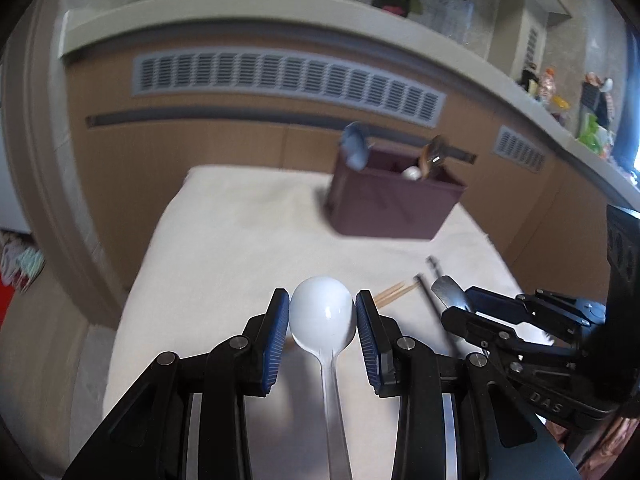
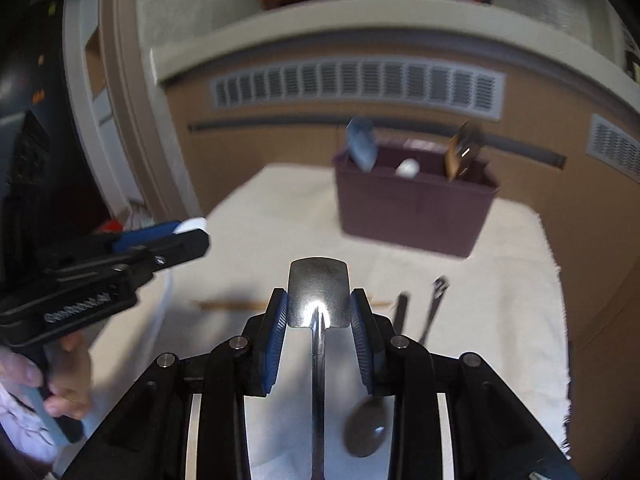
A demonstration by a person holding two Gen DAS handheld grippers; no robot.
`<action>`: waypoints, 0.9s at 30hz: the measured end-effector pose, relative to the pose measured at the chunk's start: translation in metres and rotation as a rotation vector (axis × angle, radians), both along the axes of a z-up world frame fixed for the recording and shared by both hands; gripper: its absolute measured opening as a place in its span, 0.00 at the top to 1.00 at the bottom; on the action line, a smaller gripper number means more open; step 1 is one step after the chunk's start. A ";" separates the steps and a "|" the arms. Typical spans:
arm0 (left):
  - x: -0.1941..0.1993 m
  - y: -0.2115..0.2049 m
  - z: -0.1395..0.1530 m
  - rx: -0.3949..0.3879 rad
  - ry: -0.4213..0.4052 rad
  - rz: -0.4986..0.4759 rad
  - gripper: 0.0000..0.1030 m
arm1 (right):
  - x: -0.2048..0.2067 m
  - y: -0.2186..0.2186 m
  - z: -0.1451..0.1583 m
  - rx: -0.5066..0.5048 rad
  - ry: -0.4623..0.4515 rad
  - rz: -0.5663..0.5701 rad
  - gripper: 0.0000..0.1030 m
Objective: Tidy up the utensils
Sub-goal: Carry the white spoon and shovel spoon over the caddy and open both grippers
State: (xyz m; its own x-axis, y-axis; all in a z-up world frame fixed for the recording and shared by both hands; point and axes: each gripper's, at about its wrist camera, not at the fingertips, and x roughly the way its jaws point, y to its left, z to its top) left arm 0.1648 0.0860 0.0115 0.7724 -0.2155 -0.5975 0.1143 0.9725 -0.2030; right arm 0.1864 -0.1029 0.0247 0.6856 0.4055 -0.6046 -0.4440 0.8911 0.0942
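Glossy white plastic spoon (image 1: pixel 323 316) clamped in left gripper (image 1: pixel 322 322) jaws; flat steel spatula (image 2: pixel 318 298) clamped in right gripper (image 2: pixel 319 314) jaws, above cream cloth-covered surface (image 1: pixel 240 240), maroon utensil box (image 1: pixel 390 200) near far edge.

Both grippers are black linkage frames with round silver pivot screws and ribbed blue finger pads (image 1: pixel 276 332). The right gripper (image 1: pixel 454 300) carries raised lettering ("DAS" legible). Bare skin shows on the left hand (image 2: pixel 60 384), beside a pale sleeve.
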 end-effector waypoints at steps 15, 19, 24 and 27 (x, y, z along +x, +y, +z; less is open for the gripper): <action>0.109 -0.070 0.198 -0.036 -0.603 -0.067 0.66 | 0.096 -0.070 0.192 0.134 -0.539 -0.171 0.72; 0.141 -0.072 0.191 -0.040 -0.609 -0.073 0.66 | 0.126 -0.063 0.174 0.137 -0.526 -0.182 0.72; 0.184 -0.078 0.152 -0.026 -0.559 -0.051 0.66 | 0.163 -0.054 0.128 0.116 -0.452 -0.167 0.72; 0.209 -0.080 0.117 -0.003 -0.494 -0.030 0.66 | 0.182 -0.051 0.102 0.098 -0.409 -0.170 0.72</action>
